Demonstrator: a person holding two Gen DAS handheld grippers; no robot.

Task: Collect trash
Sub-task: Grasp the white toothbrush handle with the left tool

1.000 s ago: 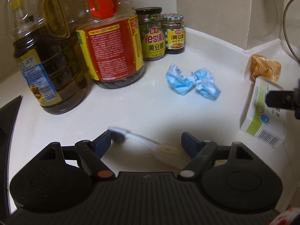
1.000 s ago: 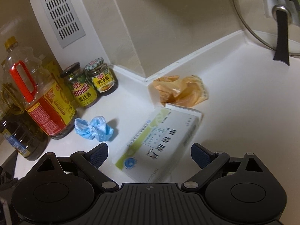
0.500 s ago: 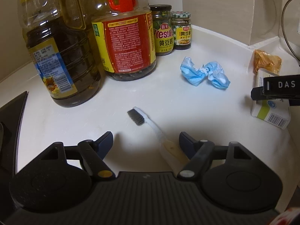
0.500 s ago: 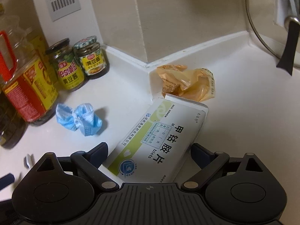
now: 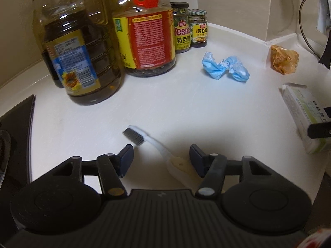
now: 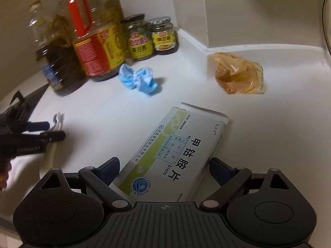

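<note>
Closer now, left gripper (image 5: pixel 161 158) jaws closing (not gripping) around toothbrush (image 5: pixel 153 144), bristles far-left

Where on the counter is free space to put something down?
Free: the patch between the mask, the box and the toothbrush; also the counter right of the box, below the yellow bag. Crowded: the back left, where oil bottles and jars stand together.

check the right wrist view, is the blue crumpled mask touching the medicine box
No, the blue crumpled mask lies apart from the medicine box, with bare countertop between them.
</note>
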